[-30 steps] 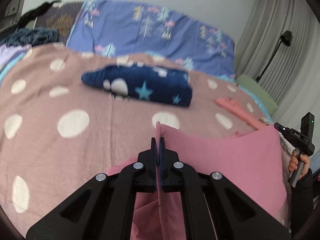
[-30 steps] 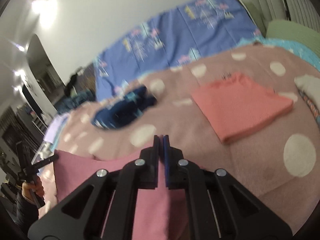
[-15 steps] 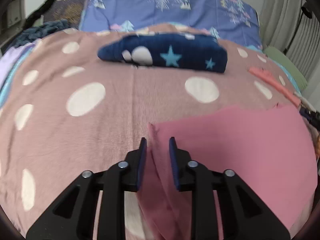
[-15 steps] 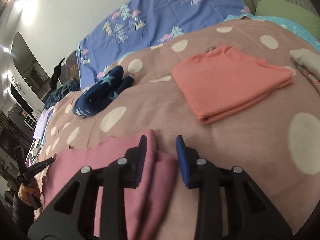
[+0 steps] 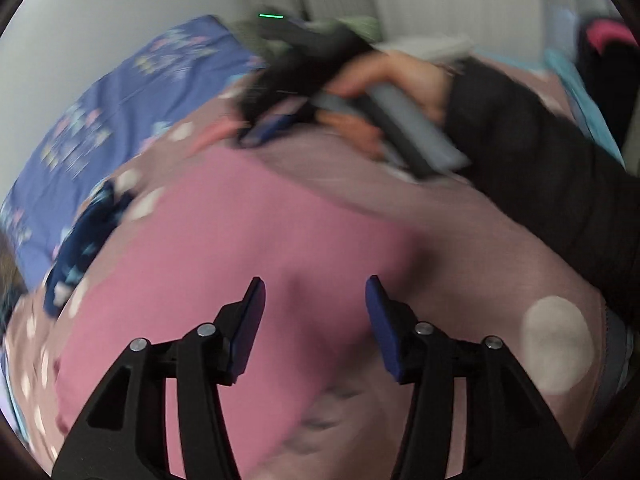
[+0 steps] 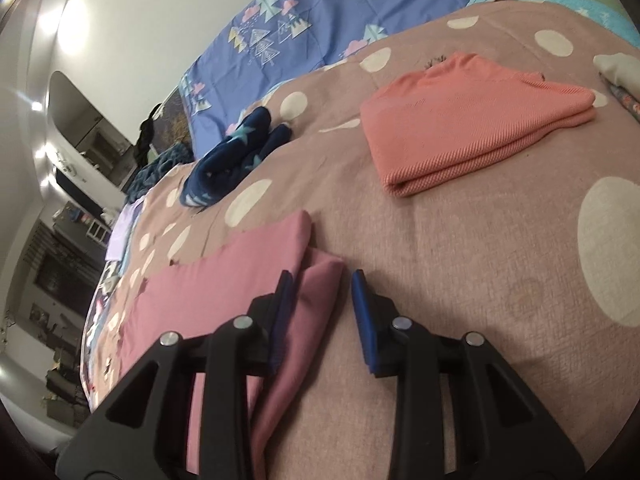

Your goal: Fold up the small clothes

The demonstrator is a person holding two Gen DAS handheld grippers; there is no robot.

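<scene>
Both grippers spread apart above the pink garment.

Left gripper (image 5: 315, 300) parted, hovering over the pink garment (image 6: 224, 280); right gripper (image 6: 318, 292) parted, straddling its folded corner. Flat on the spotted blanket (image 6: 460, 240), toward the near edge. Farther back: folded coral garment (image 6: 472, 120), navy star garment (image 6: 236, 152).

Home bedroom: bed with polka-dot blanket (image 6: 460, 240), tree-print blue sheet (image 6: 340, 12), folded clothes, curtains.

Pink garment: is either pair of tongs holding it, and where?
Neither. Both the left tongs and the right tongs are open; the pink garment lies on the bedspread.
</scene>
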